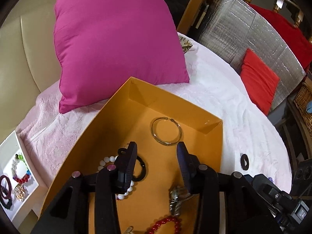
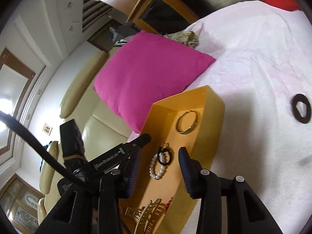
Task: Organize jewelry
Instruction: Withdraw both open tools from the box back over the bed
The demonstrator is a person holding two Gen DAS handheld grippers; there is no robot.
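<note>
An orange cardboard box (image 1: 212,136) sits on the white bedspread and also shows in the right wrist view (image 2: 212,107). Inside lie a gold bangle (image 1: 167,131) (image 2: 187,122), a white pearl bracelet (image 1: 106,160) (image 2: 156,167), a black ring (image 1: 141,168) (image 2: 165,157), a silver chunky piece (image 1: 176,200) and a red bead bracelet (image 1: 167,223). A gold hair claw (image 2: 146,214) lies at the box's near end. My left gripper (image 1: 156,152) is open and empty above the box. My right gripper (image 2: 159,154) is open and empty over the box's near edge.
A black ring (image 1: 244,161) (image 2: 301,108) lies on the bedspread right of the box. A white tray (image 1: 11,150) with several bracelets sits at far left. A magenta pillow (image 1: 117,42) (image 2: 148,78) stands behind the box. A red cushion (image 1: 257,80) lies at the right.
</note>
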